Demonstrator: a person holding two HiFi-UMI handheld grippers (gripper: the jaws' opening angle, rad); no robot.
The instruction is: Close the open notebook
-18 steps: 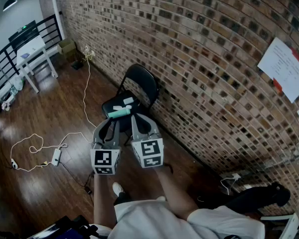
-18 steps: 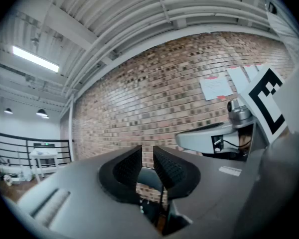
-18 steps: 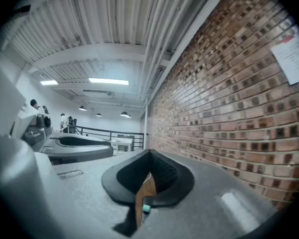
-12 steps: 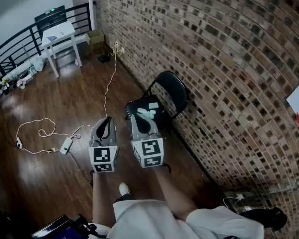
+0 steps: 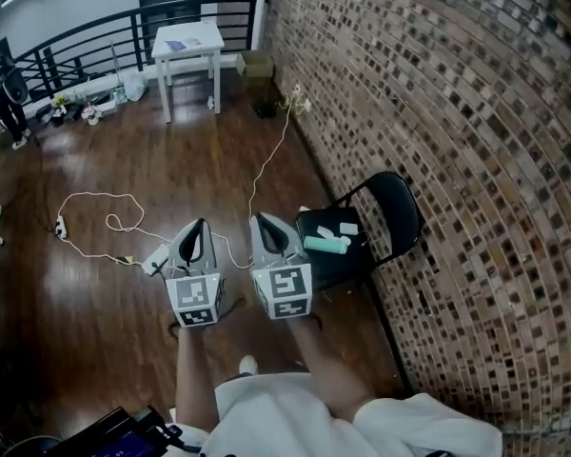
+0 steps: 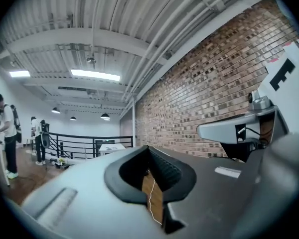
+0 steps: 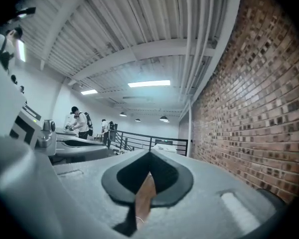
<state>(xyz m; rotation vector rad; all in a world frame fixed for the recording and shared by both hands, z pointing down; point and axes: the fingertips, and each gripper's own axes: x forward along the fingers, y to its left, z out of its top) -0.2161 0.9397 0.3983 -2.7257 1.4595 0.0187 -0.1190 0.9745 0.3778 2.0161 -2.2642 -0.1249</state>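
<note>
Left gripper [image 5: 199, 225] and right gripper [image 5: 261, 221] are held side by side, each with its jaws pressed together and nothing between them. Past their tips a white cable [image 5: 105, 225] loops across the wooden floor [image 5: 67, 303]. Just right of the right gripper, a black chair [image 5: 400, 212] stands against the brick wall [image 5: 457, 103], with a teal object [image 5: 325, 245] on its seat. Far off by the railing [image 5: 86, 44], a white table [image 5: 198, 42] carries something flat, too small to say if it's the notebook.

Wood floor [image 5: 76, 303] bears white cable [image 5: 88, 195], black chair [image 5: 395, 217], white table [image 5: 186, 38]
</note>
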